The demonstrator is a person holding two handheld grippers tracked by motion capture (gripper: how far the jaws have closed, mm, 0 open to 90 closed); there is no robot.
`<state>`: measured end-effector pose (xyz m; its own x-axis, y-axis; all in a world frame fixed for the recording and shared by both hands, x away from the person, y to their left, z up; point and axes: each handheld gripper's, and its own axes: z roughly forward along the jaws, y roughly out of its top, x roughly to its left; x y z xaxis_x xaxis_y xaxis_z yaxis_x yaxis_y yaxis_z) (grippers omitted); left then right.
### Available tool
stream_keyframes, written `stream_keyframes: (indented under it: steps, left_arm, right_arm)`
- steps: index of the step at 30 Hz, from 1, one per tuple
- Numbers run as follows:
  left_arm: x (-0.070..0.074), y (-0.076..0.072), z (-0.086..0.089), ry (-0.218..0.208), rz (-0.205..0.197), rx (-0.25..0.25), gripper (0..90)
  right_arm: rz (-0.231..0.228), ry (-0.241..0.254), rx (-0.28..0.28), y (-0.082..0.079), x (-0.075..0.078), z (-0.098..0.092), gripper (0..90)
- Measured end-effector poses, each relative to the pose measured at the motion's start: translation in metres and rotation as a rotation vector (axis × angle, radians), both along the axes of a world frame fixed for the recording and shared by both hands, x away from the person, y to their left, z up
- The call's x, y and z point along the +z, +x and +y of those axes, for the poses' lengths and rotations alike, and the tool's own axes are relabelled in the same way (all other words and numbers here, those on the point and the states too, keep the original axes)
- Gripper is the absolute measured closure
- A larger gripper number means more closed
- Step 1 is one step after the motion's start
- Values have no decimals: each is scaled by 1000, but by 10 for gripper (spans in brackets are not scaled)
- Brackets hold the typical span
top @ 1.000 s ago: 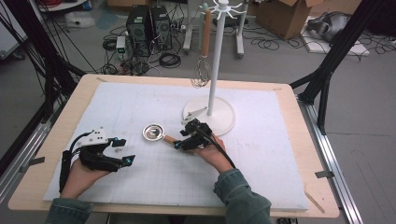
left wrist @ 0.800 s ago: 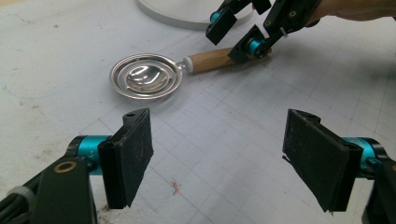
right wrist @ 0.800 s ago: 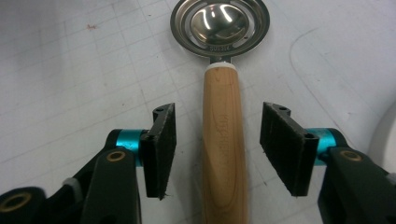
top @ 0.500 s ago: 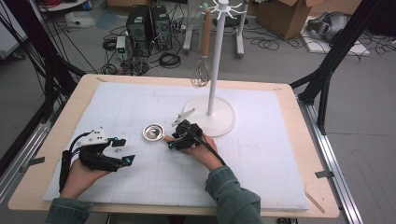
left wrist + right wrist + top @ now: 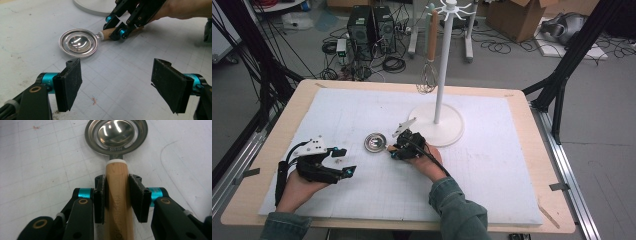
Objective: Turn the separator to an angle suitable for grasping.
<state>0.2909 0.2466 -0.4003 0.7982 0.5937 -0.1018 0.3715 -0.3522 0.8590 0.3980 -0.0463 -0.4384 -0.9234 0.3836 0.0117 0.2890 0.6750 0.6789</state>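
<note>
One steel egg separator, its round slotted bowl empty and shiny, lies flat on the white gridded mat just beside the stand's round base. My right gripper has just been closing, its black pads now pressing both sides of the smooth wooden handle, whose far end is cut off. My left gripper rests nearby, jaws wide apart and holding nothing.
</note>
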Motion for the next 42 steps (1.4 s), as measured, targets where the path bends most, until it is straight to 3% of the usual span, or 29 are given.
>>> stream_keyframes:
  steps: [3,12,15,19,26,27,32,42]
  left_arm:
    - [0,0,0,2,-2,1,250]
    - [1,0,2,-3,-2,4,250]
    - [2,0,3,-6,-6,6,250]
    - [2,0,2,-3,-8,5,251]
    - [2,0,1,-5,-6,2,250]
    - [2,0,1,-4,-5,2,250]
    - [2,0,1,-3,-6,2,251]
    - [2,0,1,-8,-4,5,251]
  right_arm:
    - [-3,2,9,1,0,0,678]
    - [42,28,38,2,1,-4,682]
    - [49,68,50,-1,7,-5,704]
    - [52,43,73,-3,7,-5,704]
    - [66,43,53,-2,4,-5,693]
    - [46,30,59,-2,2,-4,688]
    - [35,7,54,-5,0,-2,682]
    - [55,40,72,-3,1,-4,706]
